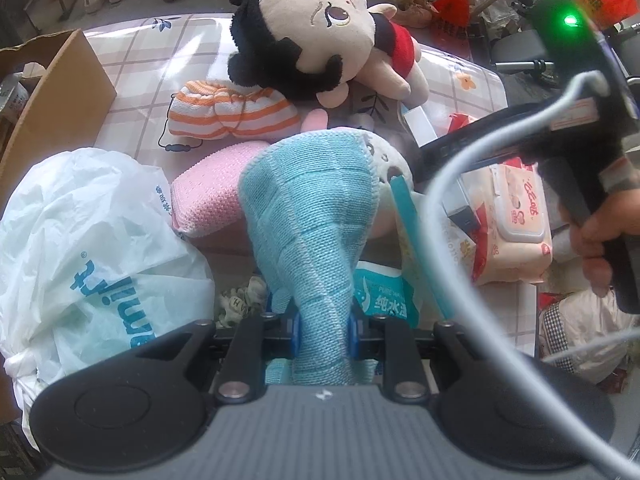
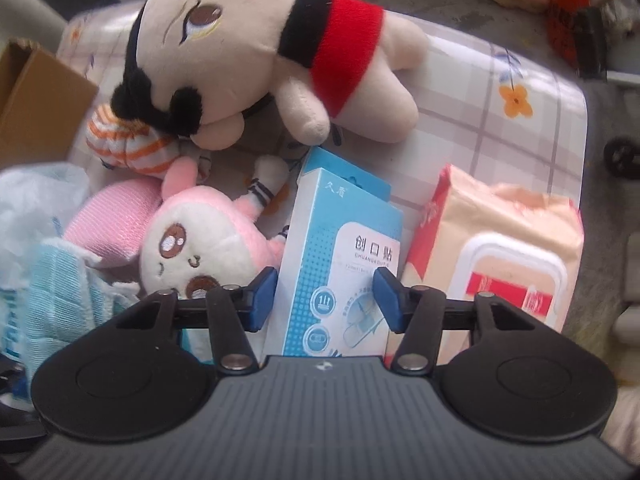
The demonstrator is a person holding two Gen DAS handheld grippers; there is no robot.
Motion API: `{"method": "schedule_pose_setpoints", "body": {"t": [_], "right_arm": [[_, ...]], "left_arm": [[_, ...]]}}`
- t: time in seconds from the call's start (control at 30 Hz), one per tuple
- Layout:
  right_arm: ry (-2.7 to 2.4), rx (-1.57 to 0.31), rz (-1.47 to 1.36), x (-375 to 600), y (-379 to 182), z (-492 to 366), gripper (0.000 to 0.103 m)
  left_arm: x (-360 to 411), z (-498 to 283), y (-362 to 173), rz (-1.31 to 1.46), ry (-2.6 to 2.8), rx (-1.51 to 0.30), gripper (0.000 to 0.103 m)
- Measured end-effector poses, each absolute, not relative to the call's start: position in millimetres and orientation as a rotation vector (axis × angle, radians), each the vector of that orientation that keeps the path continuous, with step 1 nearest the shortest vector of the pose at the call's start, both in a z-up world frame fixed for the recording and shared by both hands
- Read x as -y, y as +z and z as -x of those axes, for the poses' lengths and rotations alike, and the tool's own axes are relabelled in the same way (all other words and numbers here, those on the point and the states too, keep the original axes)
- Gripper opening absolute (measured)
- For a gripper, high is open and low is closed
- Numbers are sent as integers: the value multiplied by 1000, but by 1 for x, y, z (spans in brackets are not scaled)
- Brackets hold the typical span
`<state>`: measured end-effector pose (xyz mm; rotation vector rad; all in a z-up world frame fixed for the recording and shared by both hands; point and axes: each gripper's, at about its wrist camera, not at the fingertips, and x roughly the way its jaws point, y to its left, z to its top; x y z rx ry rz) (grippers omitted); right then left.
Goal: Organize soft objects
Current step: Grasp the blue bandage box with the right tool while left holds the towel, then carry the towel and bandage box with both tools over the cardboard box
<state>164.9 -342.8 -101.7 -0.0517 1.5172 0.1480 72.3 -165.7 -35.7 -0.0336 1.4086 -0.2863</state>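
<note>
The left gripper (image 1: 322, 330) pinches a blue cloth (image 1: 312, 216) above the crowded tabletop (image 1: 132, 56). The right gripper (image 2: 326, 298) straddles a box (image 2: 340, 264) reading "CHUANGKOUTIE", unclosed, between a pink doll (image 2: 200, 240) and a wipes pack (image 2: 500, 248).

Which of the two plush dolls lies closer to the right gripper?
The small pink doll, lying just beside the right gripper and the blue box. The big doll, in a red top, lies farther back.

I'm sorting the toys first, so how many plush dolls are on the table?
2. The big doll in the red top lies at the far side; the small pink doll lies nearer, left of the blue box. Others may be hidden.
</note>
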Motion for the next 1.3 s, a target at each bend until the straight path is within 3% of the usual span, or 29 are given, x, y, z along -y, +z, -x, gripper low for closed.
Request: {"method": "schedule_pose_setpoints", "body": {"t": [0.13,0.3,0.57,0.63,1.3], "right_arm": [[133,-1519,35,348,-99,-165,53],[61,-1461,-4,360,-77,-163,31],[11,-1478,-51,375,-93,-167,26],[-2,-1486,-85,382,-99,-165,19],[28,-1314,-321,422,-15,-129,19]], "left_arm": [[166,-72,-36,33,-288,-1411,22],[165,-71,-37,35,-291,-1406,22],[167,-71,-38,34,-288,-1399,22],[168,-70,-38,34,-287,-1396,22],[204,-71,10,-10,-297,-1273,22]]}}
